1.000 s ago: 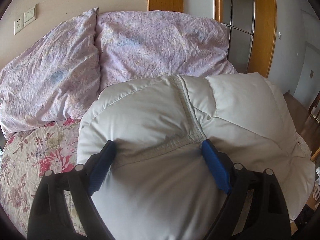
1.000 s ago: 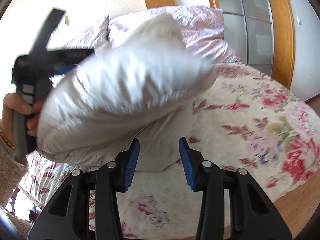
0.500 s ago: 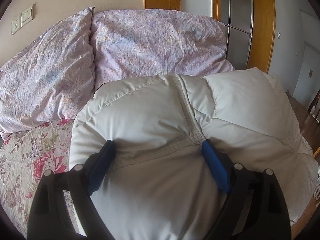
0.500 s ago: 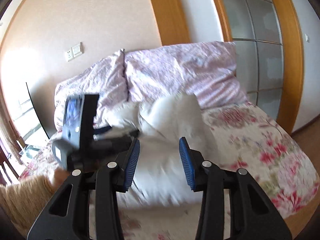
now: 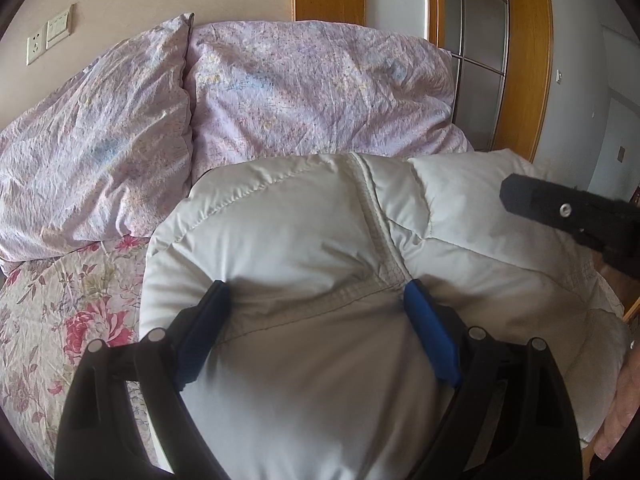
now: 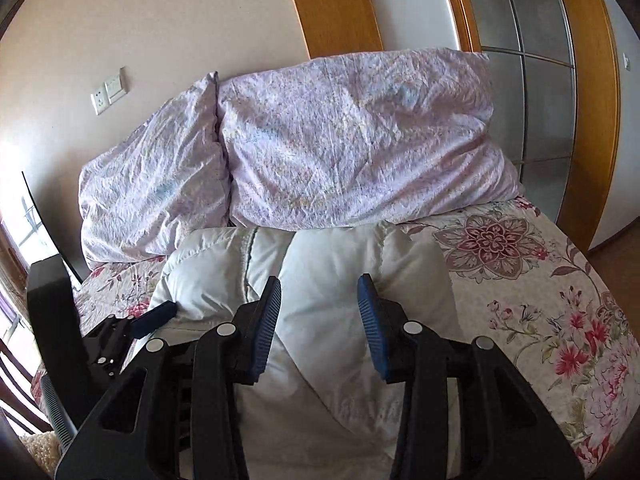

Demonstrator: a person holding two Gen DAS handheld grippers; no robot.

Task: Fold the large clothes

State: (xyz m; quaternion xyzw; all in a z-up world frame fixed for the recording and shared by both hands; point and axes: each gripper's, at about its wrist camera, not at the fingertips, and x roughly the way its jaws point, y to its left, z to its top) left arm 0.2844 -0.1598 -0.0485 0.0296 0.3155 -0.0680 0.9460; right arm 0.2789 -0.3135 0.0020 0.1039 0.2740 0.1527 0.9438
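A white puffy down jacket (image 5: 320, 248) lies bundled on the floral bedspread (image 5: 60, 312). My left gripper (image 5: 316, 300) has its jaws set wide around a thick fold of the jacket, both pads pressing into it. In the right wrist view the jacket (image 6: 320, 264) lies below my right gripper (image 6: 318, 292), which is open with nothing between its blue pads (image 6: 368, 300). The left gripper (image 6: 152, 316) shows at the left of that view, and the right gripper's black finger (image 5: 560, 208) shows at the right of the left wrist view.
Two lilac pillows (image 6: 352, 140) lean against the wall at the head of the bed. A wooden-framed glass door (image 6: 532, 92) stands at the right. The bedspread (image 6: 540, 300) lies flat to the right of the jacket. Wall sockets (image 6: 108, 90) are at the left.
The jacket has come down from mid-air onto the bed, still in my left gripper. My right gripper has swung in over the jacket and now shows in the left wrist view.
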